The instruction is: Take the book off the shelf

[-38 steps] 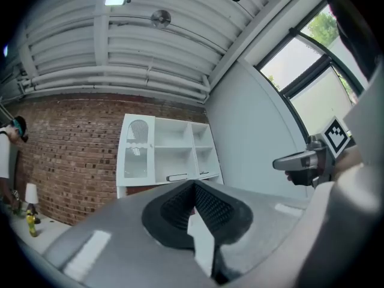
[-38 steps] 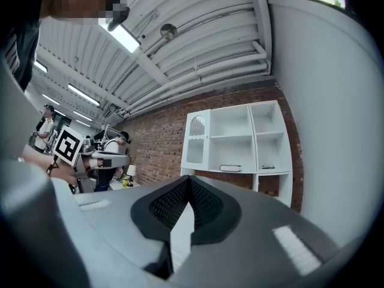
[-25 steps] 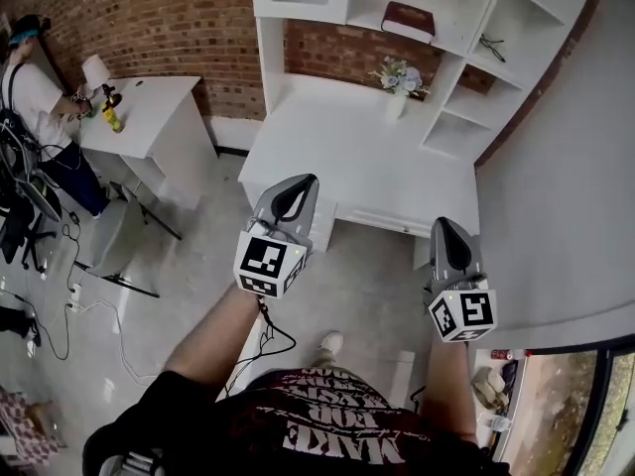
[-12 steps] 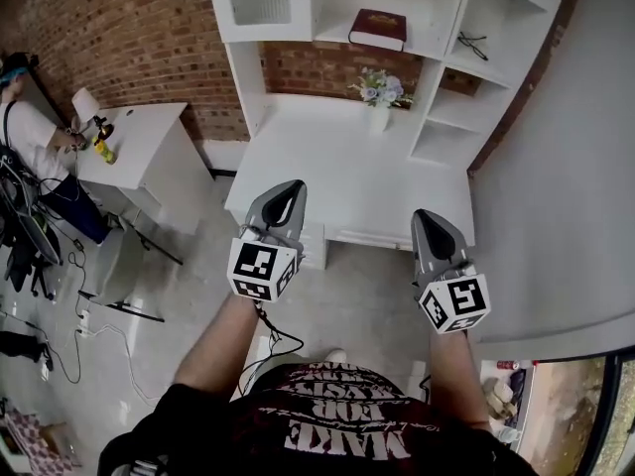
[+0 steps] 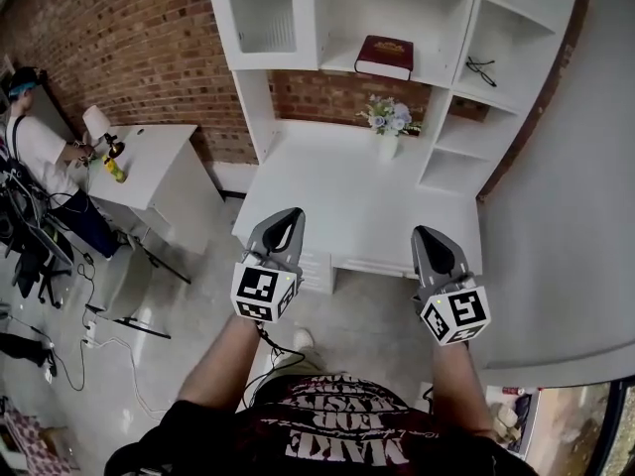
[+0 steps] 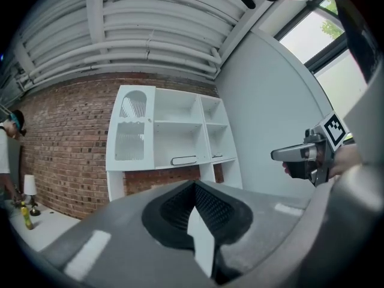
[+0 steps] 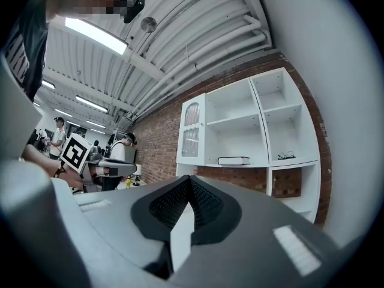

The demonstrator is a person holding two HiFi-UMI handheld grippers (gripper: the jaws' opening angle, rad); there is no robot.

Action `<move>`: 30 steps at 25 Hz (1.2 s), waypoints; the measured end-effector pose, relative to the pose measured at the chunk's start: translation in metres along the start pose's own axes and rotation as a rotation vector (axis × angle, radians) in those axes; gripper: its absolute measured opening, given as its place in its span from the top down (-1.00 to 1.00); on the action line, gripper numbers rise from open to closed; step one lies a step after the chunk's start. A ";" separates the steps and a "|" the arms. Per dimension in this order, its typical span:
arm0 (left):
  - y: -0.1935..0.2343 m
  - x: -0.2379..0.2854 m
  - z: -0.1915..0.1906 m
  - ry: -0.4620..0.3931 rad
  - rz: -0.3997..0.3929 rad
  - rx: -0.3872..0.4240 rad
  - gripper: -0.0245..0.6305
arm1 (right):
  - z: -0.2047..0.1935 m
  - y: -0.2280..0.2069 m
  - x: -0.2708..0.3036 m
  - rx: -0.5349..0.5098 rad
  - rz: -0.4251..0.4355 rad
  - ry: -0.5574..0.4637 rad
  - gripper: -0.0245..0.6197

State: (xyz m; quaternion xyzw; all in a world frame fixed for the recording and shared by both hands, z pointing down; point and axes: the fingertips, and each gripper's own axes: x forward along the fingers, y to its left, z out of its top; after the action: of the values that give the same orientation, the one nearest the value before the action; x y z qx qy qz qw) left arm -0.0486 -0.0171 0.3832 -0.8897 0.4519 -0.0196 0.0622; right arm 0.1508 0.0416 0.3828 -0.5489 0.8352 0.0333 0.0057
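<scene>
A dark red book [image 5: 385, 56] lies flat on the middle shelf of the white shelf unit [image 5: 288, 77] above a white desk [image 5: 347, 196]. It shows as a thin slab in the left gripper view [image 6: 183, 160] and in the right gripper view [image 7: 234, 160]. My left gripper [image 5: 285, 220] and right gripper [image 5: 431, 238] hover side by side over the desk's front edge, well short of the book. Both are shut with nothing in them; their jaws meet in their own views [image 6: 195, 185] [image 7: 189, 182].
A vase of flowers [image 5: 387, 122] stands on the desk under the book's shelf. Glasses [image 5: 481, 67] lie in the right compartment. A grey wall [image 5: 575, 186] runs along the right. At the left is a small white table [image 5: 149, 162] where a person [image 5: 30, 127] works.
The shelf unit and book have slid lower in the head view and look nearer. Both grippers stay shut and side by side, a little lower in the frame.
</scene>
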 end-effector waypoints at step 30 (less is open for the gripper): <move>0.105 0.205 -0.023 -0.016 -0.152 -0.060 0.93 | -0.002 -0.096 0.188 -0.029 -0.138 0.028 0.86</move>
State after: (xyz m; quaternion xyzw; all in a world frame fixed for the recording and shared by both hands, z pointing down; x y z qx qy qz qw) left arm -0.0138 -0.2459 0.3884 -0.9231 0.3828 -0.0034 0.0374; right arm 0.1640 -0.1686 0.3718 -0.6058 0.7947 0.0372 -0.0115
